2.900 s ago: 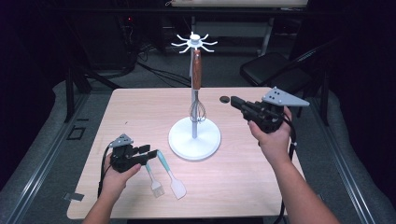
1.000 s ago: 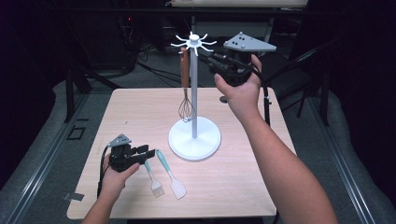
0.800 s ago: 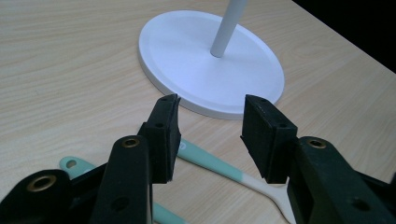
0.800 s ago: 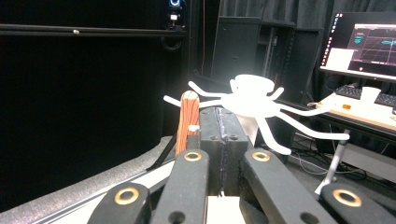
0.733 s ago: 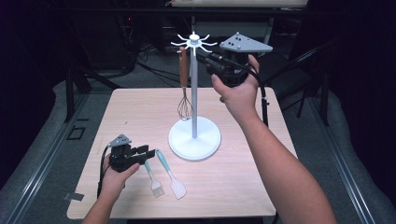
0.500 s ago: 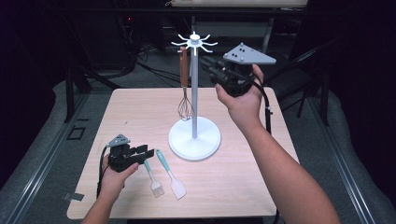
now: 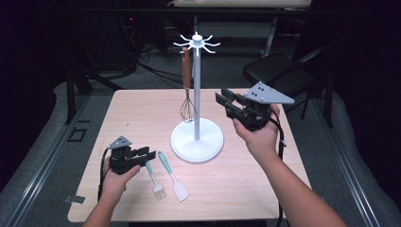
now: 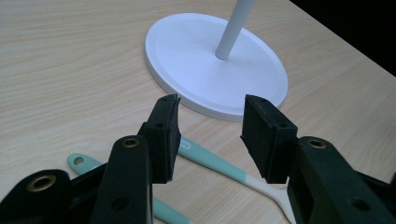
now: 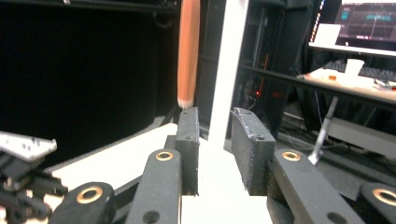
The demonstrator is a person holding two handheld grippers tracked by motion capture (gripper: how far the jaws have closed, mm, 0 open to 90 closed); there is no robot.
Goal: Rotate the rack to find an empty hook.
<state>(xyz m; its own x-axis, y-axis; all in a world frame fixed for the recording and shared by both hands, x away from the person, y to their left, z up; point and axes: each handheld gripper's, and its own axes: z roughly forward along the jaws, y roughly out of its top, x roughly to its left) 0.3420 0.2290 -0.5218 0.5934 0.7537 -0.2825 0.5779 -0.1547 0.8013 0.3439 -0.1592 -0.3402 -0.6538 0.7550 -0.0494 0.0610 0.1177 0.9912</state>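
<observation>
Spanning the middle, our surface point(image 7: 142, 109) carries the white stand point(image 7: 197, 139), and the whisk point(image 7: 187, 90) hangs from a far-left hook by its wooden handle. Our right tongs point(image 7: 226, 105) hover just right of the pole, empty, jaws part open and lately widening. Our left tongs point(image 7: 145, 155) rest near left, open and empty, over the two teal utensils point(image 7: 166, 175).

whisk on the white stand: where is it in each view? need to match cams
High view: the whisk hangs from a top hook left of the stand's pole, wooden handle up, wires just above the round base.
Left gripper view: not in it; the base and lower pole lie beyond the claw.
Right gripper view: the orange-brown handle hangs at top centre, left of the pole.
Shared landmark: the white pole.
</observation>
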